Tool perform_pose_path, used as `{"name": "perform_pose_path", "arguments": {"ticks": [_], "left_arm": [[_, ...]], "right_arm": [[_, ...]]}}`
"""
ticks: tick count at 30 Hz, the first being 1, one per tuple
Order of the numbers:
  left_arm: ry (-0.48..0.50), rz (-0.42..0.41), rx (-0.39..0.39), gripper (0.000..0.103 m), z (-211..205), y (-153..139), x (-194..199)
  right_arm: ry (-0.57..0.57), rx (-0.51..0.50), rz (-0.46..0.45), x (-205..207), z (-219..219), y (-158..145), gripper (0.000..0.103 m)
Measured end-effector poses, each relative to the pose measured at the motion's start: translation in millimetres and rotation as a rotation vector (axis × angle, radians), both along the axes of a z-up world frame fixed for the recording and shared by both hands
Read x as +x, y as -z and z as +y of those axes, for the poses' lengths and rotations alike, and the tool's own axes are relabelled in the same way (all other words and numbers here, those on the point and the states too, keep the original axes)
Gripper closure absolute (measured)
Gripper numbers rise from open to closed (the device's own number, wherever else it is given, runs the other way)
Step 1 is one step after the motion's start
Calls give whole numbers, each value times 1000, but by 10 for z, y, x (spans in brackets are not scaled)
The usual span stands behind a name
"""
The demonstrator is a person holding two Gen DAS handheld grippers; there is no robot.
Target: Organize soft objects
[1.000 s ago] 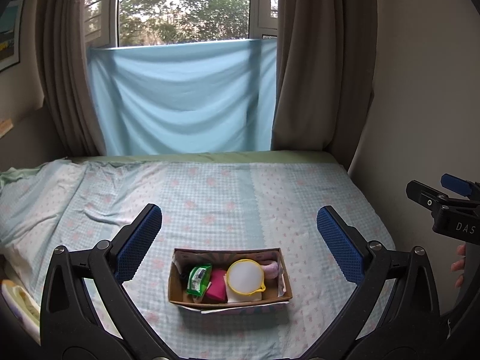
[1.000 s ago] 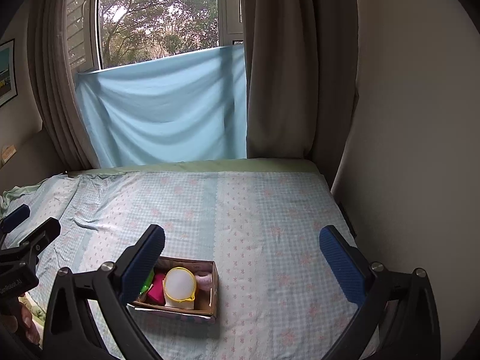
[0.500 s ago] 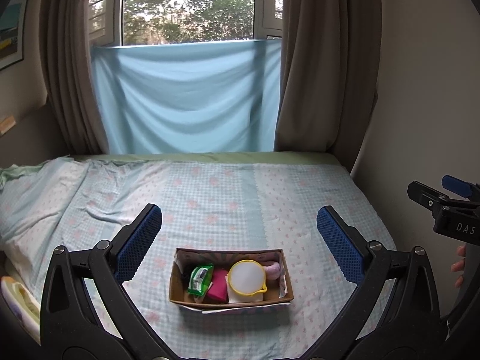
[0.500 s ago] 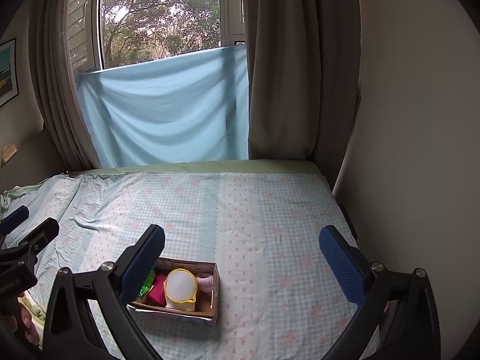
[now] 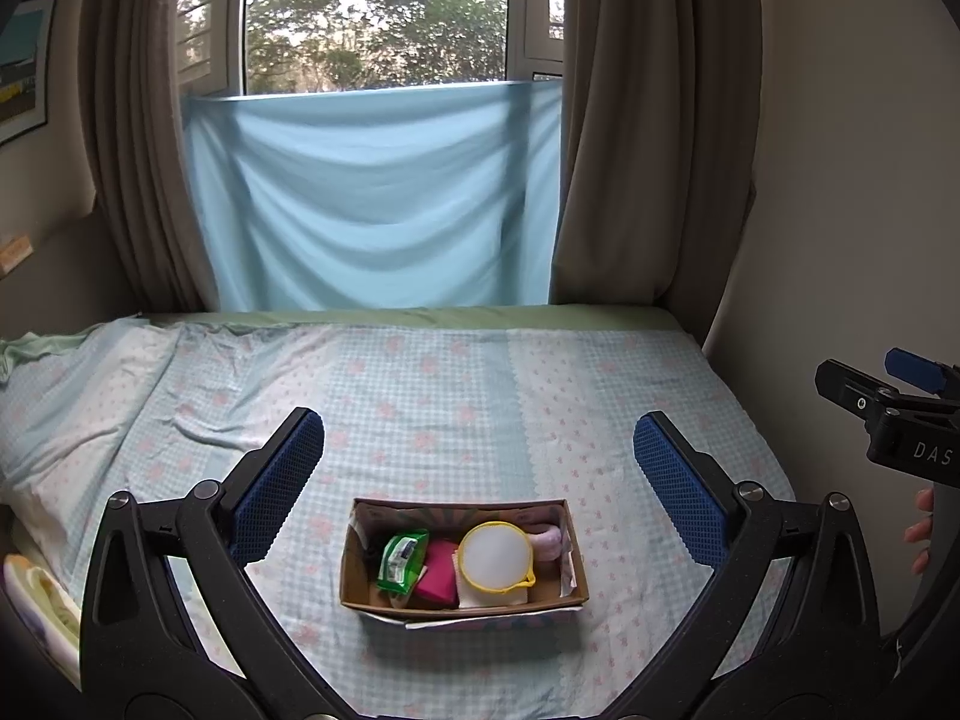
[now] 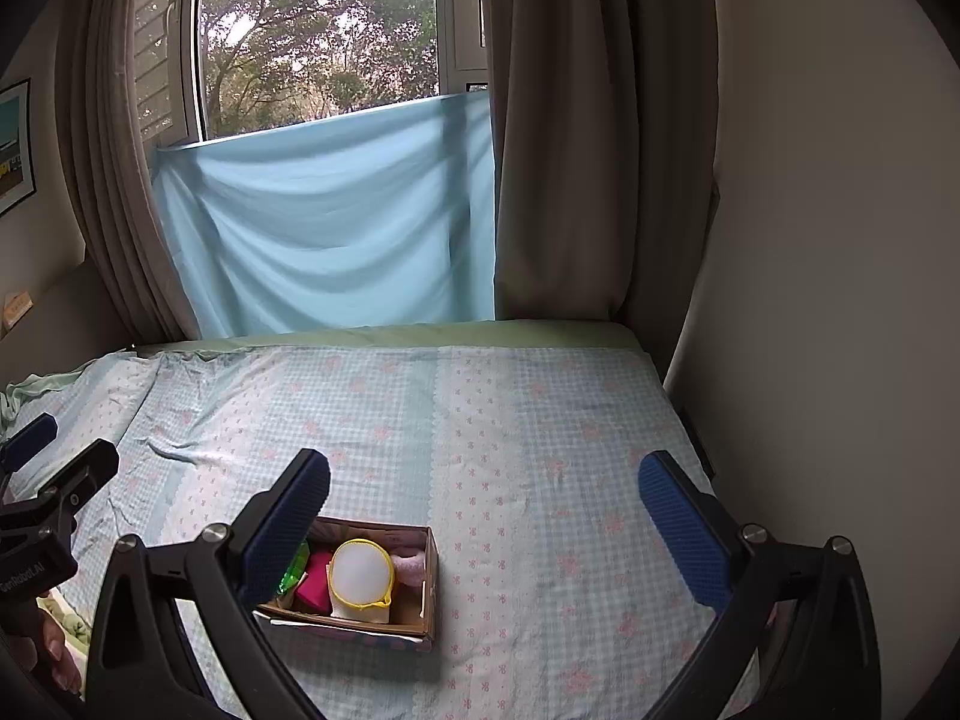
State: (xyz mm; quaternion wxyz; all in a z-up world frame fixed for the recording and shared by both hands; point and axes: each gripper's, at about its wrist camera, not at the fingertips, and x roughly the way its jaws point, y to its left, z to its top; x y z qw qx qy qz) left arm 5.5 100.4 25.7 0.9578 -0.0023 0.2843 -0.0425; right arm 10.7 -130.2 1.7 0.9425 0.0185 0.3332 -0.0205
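A brown cardboard box (image 5: 463, 605) (image 6: 429, 582) sits on the bed near its front edge. Inside lie a green packet (image 5: 401, 558), a pink block (image 5: 437, 570) (image 6: 317, 590), a white round pad with a yellow rim (image 5: 495, 557) (image 6: 361, 578) and a pale pink soft item (image 5: 547, 537) (image 6: 410, 564). My left gripper (image 5: 479, 468) hovers open above and behind the box, nothing between its blue pads. My right gripper (image 6: 483, 510) is open too, to the right of the box, its left finger (image 6: 287, 522) covering the box's left end.
The bed carries a pale blue checked sheet (image 5: 456, 396) with pink flowers. A light blue cloth (image 5: 372, 198) hangs over the window between brown curtains. A wall (image 6: 828, 240) borders the bed's right side. Yellowish fabric (image 5: 36, 594) lies at the left bed edge.
Both views have tilted slightly upward and drawn back a little, showing more window. The box and its contents have not moved. Both grippers stay open.
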Motion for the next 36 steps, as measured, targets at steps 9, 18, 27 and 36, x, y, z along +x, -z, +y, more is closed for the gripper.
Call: {"name": "perform_pose_path", "arguments": {"ticks": [9, 18, 27, 36], "left_arm": [[6, 2, -8, 0, 8, 17, -12], [6, -10, -3, 0, 15, -13, -34], [12, -23, -11, 0, 19, -46, -62], [-18, -55, -1, 0, 21, -66, -97]], "right_arm": [[1, 0, 0, -2, 4, 0, 0], [0, 1, -3, -2, 8, -15, 0], [-5, 0, -8, -4, 5, -29, 0], [-4, -2, -11, -9, 19, -46, 0]]}}
